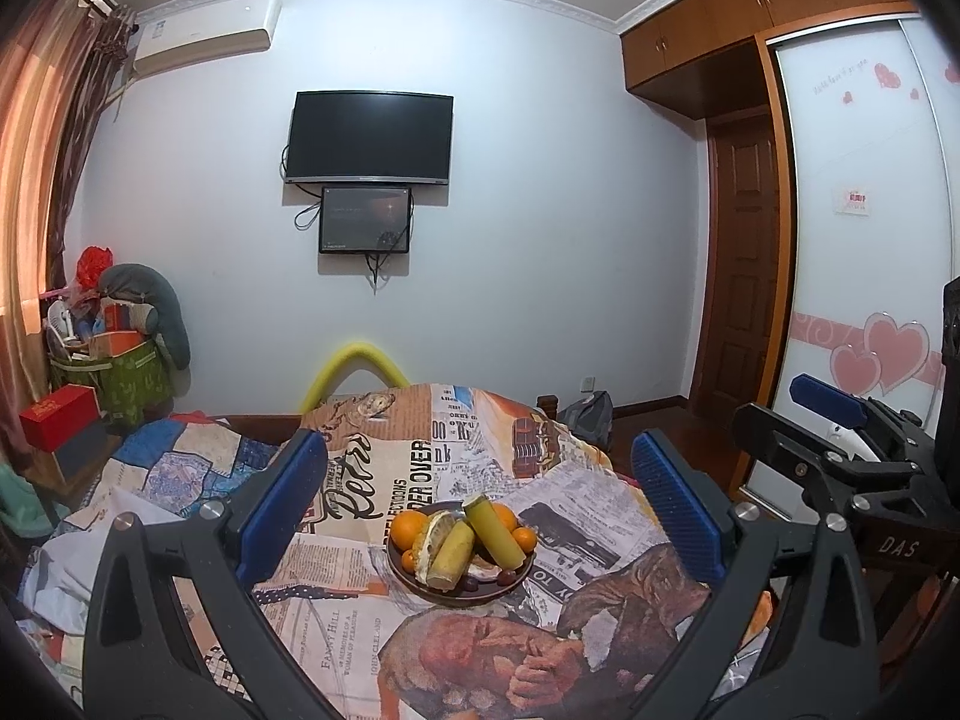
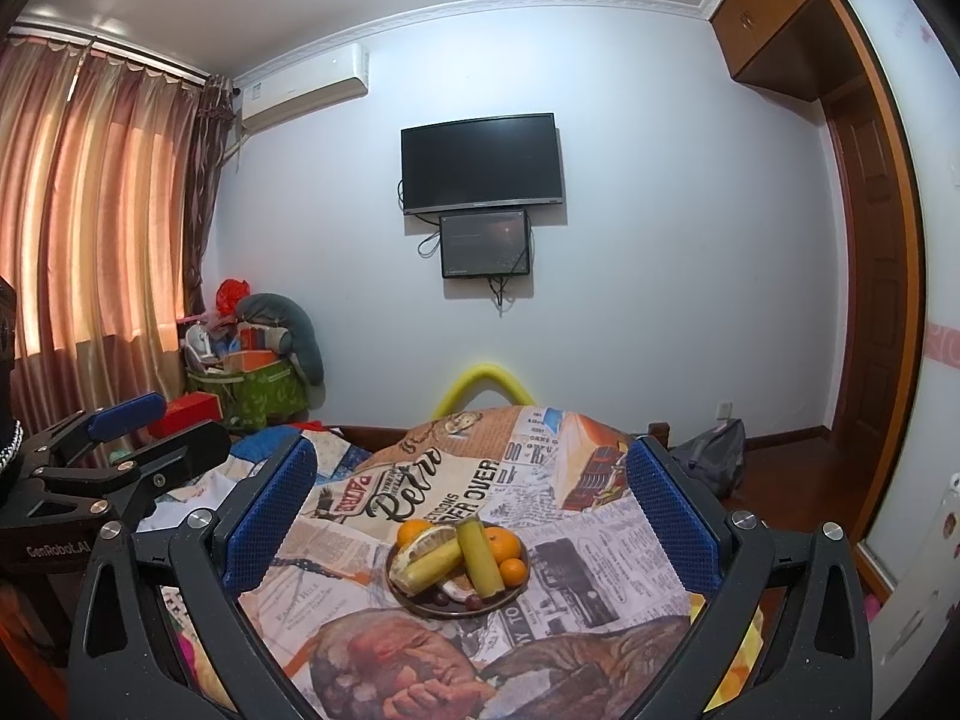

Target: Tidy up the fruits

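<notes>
here both grippers, left gripper (image 1: pixel 474 498) and right gripper (image 2: pixel 471 501), gape above the fruit plate (image 1: pixel 420 585)

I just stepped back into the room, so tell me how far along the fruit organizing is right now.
Done: the fruit sits heaped on one dark plate on the printed cloth, with oranges and two yellow-green sticks among it; none shows loose on the cloth. In hand: nothing; the left gripper and right gripper are both open, short of the plate. Left: any sorting or moving, which looks not yet begun.
</notes>
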Tool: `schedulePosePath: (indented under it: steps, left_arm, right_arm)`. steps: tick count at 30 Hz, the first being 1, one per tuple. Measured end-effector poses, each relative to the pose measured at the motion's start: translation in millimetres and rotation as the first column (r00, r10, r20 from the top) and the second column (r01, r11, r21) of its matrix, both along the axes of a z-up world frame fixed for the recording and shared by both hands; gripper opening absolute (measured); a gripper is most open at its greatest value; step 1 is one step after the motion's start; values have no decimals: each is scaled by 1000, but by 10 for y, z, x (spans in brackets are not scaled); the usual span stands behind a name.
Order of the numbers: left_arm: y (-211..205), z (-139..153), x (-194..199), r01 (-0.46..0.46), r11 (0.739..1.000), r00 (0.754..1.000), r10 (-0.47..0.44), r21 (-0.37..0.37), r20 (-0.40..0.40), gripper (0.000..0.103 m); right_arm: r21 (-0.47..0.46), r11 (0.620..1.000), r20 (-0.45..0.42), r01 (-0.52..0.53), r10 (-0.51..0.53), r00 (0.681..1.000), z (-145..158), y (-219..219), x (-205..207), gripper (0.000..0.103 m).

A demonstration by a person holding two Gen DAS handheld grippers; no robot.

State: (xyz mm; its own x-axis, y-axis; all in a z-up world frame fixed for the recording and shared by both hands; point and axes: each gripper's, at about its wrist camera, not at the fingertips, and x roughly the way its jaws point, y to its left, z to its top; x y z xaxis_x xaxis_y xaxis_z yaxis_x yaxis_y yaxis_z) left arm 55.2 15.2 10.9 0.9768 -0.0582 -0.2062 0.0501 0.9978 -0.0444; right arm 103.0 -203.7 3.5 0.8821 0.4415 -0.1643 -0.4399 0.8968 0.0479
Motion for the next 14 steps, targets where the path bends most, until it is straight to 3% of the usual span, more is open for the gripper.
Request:
schedulePosePath:
  steps: [14]
  left_arm:
    - [-1, -70, 90, -1, 1000, 1000, 0, -7, -18, 103]
  right_arm:
    - [-7, 1000, -11, -4, 4, 1000, -35, 32, 55, 103]
